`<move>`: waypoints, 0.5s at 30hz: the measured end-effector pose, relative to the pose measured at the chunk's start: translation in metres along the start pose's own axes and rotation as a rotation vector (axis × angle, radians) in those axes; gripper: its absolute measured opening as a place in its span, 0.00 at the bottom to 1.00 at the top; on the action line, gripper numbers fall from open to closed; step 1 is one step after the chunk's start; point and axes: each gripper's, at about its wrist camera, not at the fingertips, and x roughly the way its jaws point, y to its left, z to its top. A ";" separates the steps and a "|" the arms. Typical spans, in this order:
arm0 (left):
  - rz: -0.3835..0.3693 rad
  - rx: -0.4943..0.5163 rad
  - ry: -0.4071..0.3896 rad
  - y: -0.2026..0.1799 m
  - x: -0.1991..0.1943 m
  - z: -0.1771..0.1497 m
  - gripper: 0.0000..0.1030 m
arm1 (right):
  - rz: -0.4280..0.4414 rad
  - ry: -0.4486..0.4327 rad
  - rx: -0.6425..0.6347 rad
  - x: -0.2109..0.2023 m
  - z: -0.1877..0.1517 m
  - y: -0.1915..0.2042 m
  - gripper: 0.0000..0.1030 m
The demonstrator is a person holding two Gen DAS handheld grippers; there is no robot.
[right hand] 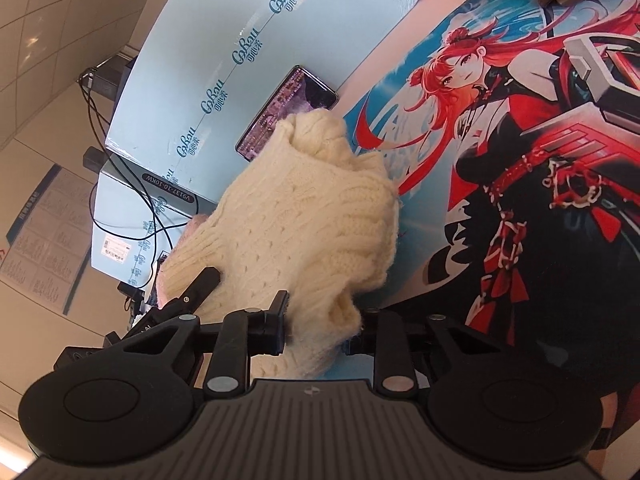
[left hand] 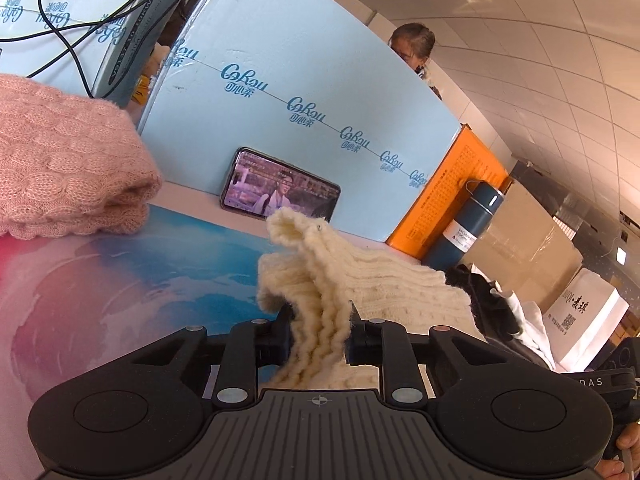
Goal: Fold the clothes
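Currently we have both jaws clamped on the cream sweater [left hand: 320,320]: left gripper [left hand: 318,342] and right gripper [right hand: 320,332] each pinch bunched layers, bundle lifted above the worktop [left hand: 120,280], extending toward its far edge.

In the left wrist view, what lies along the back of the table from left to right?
Pink sweater → phone → orange box → blue bottle → white bag.
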 end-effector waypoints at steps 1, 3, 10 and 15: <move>-0.012 0.008 -0.004 -0.007 0.000 0.001 0.21 | 0.005 -0.016 0.002 -0.007 0.002 -0.001 0.22; -0.029 0.032 -0.007 -0.022 0.004 0.003 0.21 | 0.013 -0.053 0.000 -0.024 0.005 -0.005 0.21; -0.198 0.122 -0.053 -0.094 0.035 0.014 0.21 | 0.045 -0.227 -0.029 -0.095 0.022 -0.024 0.21; -0.318 0.185 -0.071 -0.153 0.079 0.021 0.21 | 0.016 -0.378 -0.032 -0.150 0.043 -0.048 0.21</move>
